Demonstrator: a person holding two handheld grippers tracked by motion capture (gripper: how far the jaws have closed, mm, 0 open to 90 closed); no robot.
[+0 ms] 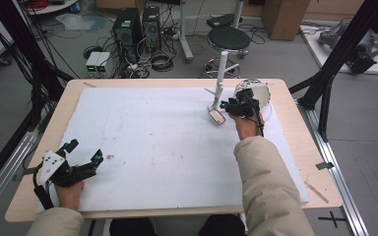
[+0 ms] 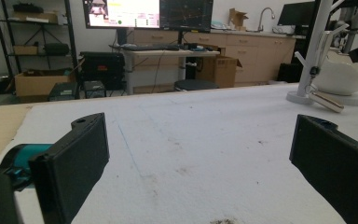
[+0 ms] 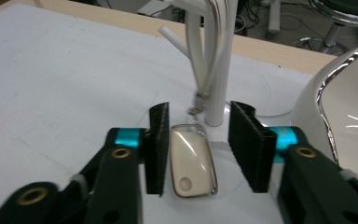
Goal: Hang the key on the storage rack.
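A cream, chrome-rimmed oblong head [image 3: 191,163] lies on the white mat at the foot of a white upright pole [image 3: 219,70], joined to it by a thin white cord. My right gripper [image 3: 199,135] is open with one jaw on each side of the head; the left jaw is very near it and the right jaw stands off with a gap. In the high view this gripper [image 1: 225,105] is at the far right of the mat beside the head [image 1: 217,116]. My left gripper [image 1: 84,150] rests open near the front left edge, nothing between its jaws [image 2: 198,140].
A white chrome-rimmed basin [image 1: 256,93] stands just right of the pole [image 1: 221,69], close to my right hand. The white mat [image 1: 152,142] covers most of the wooden table. Beyond the table's far edge are a black stool [image 1: 229,38], computer towers and cables.
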